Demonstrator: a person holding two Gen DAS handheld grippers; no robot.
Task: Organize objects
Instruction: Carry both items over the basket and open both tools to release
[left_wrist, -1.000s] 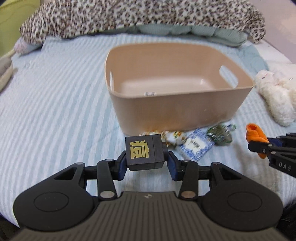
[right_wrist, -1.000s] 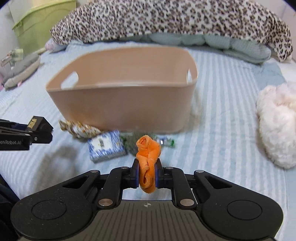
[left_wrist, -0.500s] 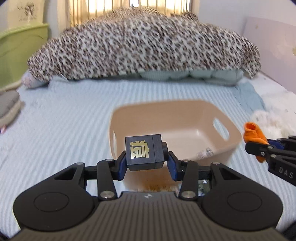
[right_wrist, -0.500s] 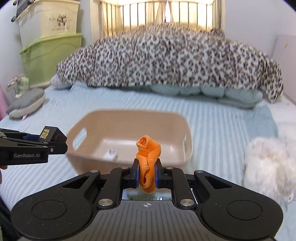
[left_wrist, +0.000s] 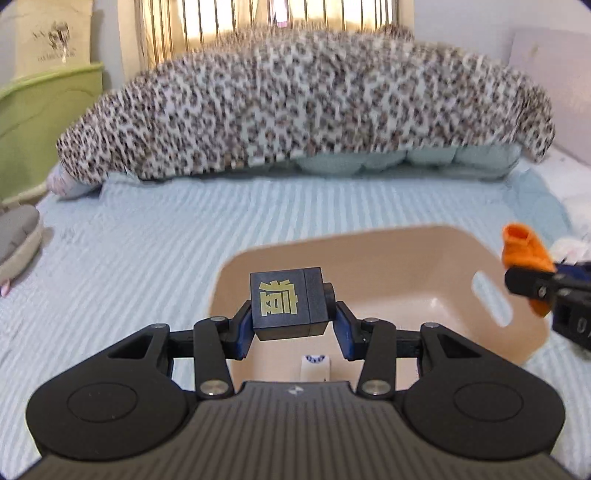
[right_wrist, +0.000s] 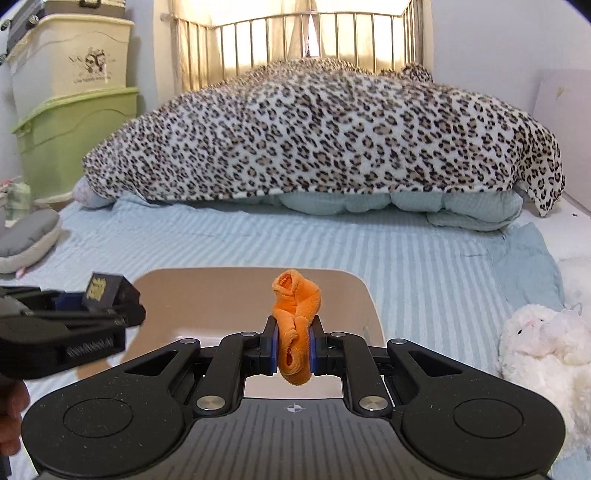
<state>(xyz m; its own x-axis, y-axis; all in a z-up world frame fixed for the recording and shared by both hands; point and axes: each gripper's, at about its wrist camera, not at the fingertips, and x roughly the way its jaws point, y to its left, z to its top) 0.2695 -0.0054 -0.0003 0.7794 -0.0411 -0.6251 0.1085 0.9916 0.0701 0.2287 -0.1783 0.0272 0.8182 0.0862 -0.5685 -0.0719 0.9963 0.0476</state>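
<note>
Beige bin (left_wrist: 436, 242) with one small white item (left_wrist: 314, 366) inside

1. Bin (right_wrist: 255, 291) – near wall and floor hidden behind right claw (right_wrist: 293, 350) and cloth (right_wrist: 295, 325).
2. Leopard blanket (left_wrist: 295, 107) – motion-blurred in left view.
3. Small white item (left_wrist: 314, 365) in bin – too small, partly hidden.
4. Plush toy (right_wrist: 543, 343) – cut off at edge.
</note>
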